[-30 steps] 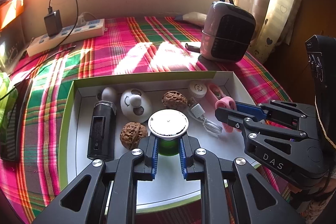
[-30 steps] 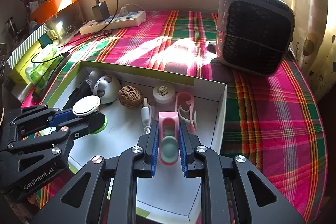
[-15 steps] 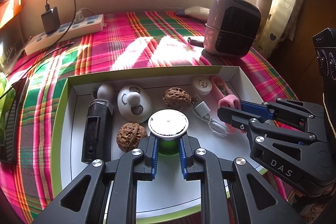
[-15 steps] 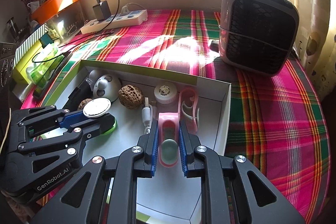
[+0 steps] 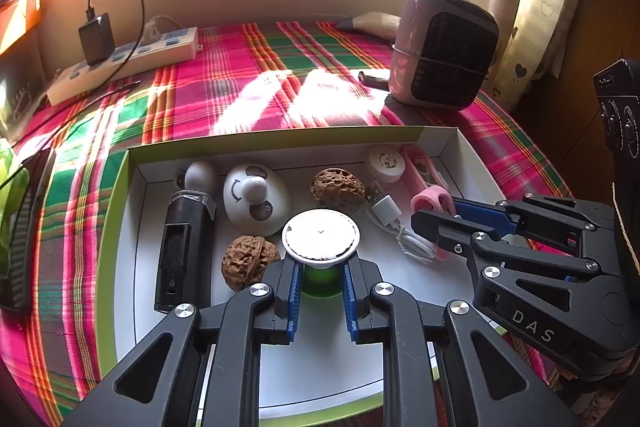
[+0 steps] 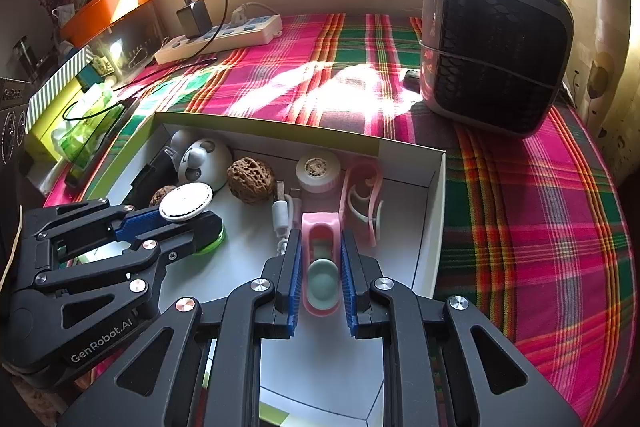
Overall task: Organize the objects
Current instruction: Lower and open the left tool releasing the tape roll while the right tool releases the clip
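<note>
The plaid cloth is woven and matt. The box looks like smooth white card. Two walnuts are rough and pitted. The white cap and the pink clip are smooth plastic; the heater shell is glossy.

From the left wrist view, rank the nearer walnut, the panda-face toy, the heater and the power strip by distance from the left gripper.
1. Nearer walnut: just left of the left gripper, inside the box.
2. Panda-face toy: behind that walnut, mid-box.
3. Heater: far right, on the plaid cloth beyond the box.
4. Power strip: far left, by the wall.
</note>
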Available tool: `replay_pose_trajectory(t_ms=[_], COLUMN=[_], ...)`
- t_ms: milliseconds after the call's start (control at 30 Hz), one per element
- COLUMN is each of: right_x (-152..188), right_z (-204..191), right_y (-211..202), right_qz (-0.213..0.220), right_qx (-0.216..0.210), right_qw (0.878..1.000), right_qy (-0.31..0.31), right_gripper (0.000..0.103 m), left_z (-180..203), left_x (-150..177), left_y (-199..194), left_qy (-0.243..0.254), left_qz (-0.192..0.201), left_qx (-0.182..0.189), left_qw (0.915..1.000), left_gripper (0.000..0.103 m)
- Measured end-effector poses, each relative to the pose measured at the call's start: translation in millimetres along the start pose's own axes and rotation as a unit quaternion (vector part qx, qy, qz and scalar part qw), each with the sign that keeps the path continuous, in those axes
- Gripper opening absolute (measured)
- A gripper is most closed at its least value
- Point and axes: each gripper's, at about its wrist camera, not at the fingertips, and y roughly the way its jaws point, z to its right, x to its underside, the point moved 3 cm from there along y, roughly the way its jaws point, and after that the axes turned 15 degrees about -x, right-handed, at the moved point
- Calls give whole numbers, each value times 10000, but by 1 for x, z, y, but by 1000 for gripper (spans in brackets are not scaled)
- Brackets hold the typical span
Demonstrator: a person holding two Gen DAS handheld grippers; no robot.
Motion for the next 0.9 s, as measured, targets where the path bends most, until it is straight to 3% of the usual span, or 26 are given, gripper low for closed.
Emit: replay_pose_trajectory(t_ms=[433,900], right_x=[0,2], right_z=[-1,-1], right_y=[0,-3], right_qz=[32,84], right_qx=[-40,-56], right_qw=[10000,9999], right_qy=[72,115], right_gripper=[19,23], left_z=[1,0], left_x=[1,4], left_y=[0,-4], left_qy=[32,-10], left_qz=[8,13], left_qx=[14,-27], left_qw=[10000,10000], left_gripper=[32,35])
